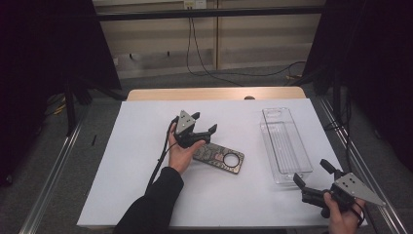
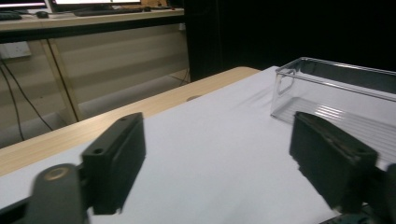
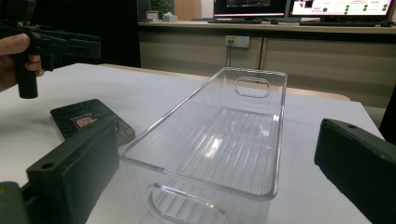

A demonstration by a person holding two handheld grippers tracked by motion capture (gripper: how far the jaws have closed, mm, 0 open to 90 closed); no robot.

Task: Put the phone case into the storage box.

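The dark flat card (image 1: 218,158) lies mid-table beside the left gripper (image 1: 203,123), whose jaws gape empty. The right gripper (image 1: 311,174), also open, waits at the clear bin's (image 1: 285,146) near-right corner. A shallow pinch could let the thin card slip.

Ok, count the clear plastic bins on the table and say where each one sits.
1. The clear bin lies empty on the white sheet at the table's right side, lengthwise away from the person, beyond the right gripper and right of the dark flat case.
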